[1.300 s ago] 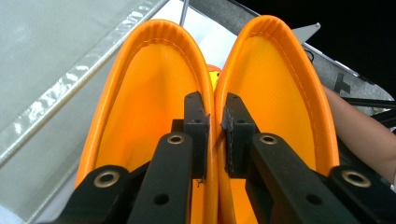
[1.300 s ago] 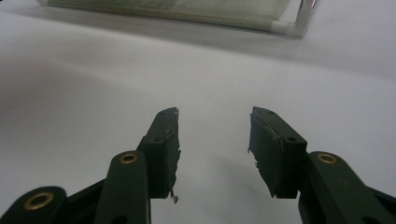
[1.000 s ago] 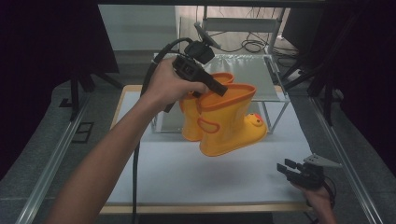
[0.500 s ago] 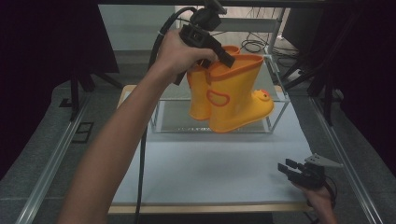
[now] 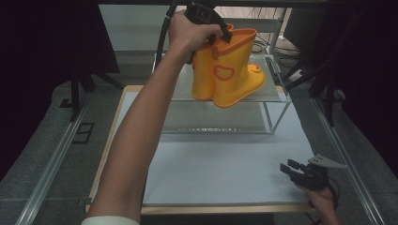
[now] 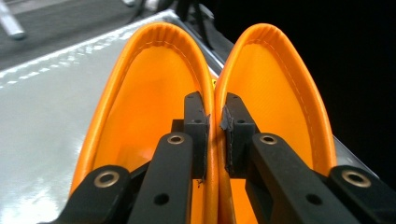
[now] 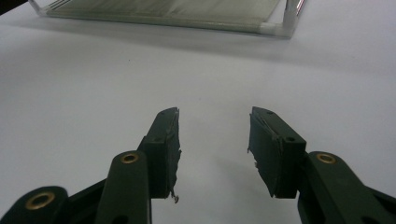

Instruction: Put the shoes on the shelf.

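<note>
The rack (image 5: 277, 96) stood on the far half of the table (image 5: 225, 173). Two boots (image 5: 230, 70) hung side by side above the rack's top shelf, toes toward the rack's right end, clear of the shelf or just at it; contact could not be told. The left gripper (image 5: 220, 33) was over the rack's back left part, one jaw inside each boot, the two adjoining cuff walls (image 6: 215, 126) between its pads. The right gripper (image 5: 293, 169) sat in front of the rack, near the table's front right corner, well apart from it.
</note>
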Tool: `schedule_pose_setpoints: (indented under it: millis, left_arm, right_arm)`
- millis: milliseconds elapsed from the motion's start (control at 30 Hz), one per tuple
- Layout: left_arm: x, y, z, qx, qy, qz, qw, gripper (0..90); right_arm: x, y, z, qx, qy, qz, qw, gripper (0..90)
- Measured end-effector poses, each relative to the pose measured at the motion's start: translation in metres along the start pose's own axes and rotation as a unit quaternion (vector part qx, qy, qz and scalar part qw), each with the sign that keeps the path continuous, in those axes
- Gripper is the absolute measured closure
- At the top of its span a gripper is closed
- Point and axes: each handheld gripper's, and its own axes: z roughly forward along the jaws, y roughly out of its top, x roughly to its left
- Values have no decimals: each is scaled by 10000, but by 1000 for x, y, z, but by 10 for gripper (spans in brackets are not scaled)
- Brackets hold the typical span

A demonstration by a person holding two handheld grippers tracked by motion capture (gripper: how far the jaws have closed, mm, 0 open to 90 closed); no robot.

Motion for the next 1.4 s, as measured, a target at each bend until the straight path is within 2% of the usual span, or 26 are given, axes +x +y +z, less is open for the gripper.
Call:
schedule_pose_setpoints:
  millis: [100, 133, 200, 233, 300, 367, 533, 700, 833, 900, 1000, 1067, 1200, 1267, 1300, 1400]
  left_arm:
    - [7, 7, 6, -84, 190, -179, 9996, 826]
    - [7, 7, 6, -84, 190, -179, 9996, 826]
    - [11, 12, 11, -235, 431, -395, 9980, 826]
    - [12, 14, 12, -277, 479, -474, 9973, 826]
    - [13, 15, 14, -326, 532, -523, 9967, 826]
    - [14, 16, 20, -396, 696, -626, 9948, 826]
    - [23, 14, 27, -374, 813, -813, 9927, 826]
    - [32, 9, 35, -482, 966, -1098, 9881, 826]
    - [37, 9, 41, -568, 1178, -1184, 9843, 826]
    - [38, 9, 41, -589, 1226, -1182, 9836, 826]
    - [44, 7, 44, -594, 1396, -1303, 9798, 825]
    - [48, 5, 48, -578, 1435, -1375, 9783, 825]
    - [56, -2, 60, -427, 1413, -1430, 9786, 822]
    - [57, -2, 61, -491, 1398, -1438, 9785, 817]
    - [57, -1, 60, -430, 1387, -1419, 9792, 811]
    - [59, -1, 60, -436, 1288, -1429, 9804, 736]
  right_arm:
    - [0, 0, 0, -6, 17, 36, 10000, 527]
    - [-1, 0, 0, -5, 12, 23, 10000, 527]
    - [-2, 0, -1, -2, 11, 72, 10000, 527]
    - [-2, 0, -1, -2, 5, 82, 10000, 527]
    - [-3, -1, -1, -7, -6, 77, 10000, 527]
    - [-3, -1, -2, -29, -4, 93, 10000, 527]
    - [-3, 0, -3, -57, 8, 76, 10000, 527]
    - [-4, 0, -3, -67, 3, 118, 9999, 527]
    - [-3, 0, -3, -71, 12, 97, 9999, 527]
    - [-3, 0, -4, -89, 4, 96, 9999, 528]
    - [-5, 0, -3, -84, 8, 137, 9999, 527]
    - [-4, 0, -3, -71, 9, 126, 9999, 527]
    - [-3, 1, -4, -105, 12, 101, 9999, 527]
    - [-3, 1, -4, -96, 5, 97, 9999, 527]
    - [-3, 0, -3, -80, 6, 91, 9999, 527]
    - [-3, -1, -2, -52, -3, 109, 9999, 527]
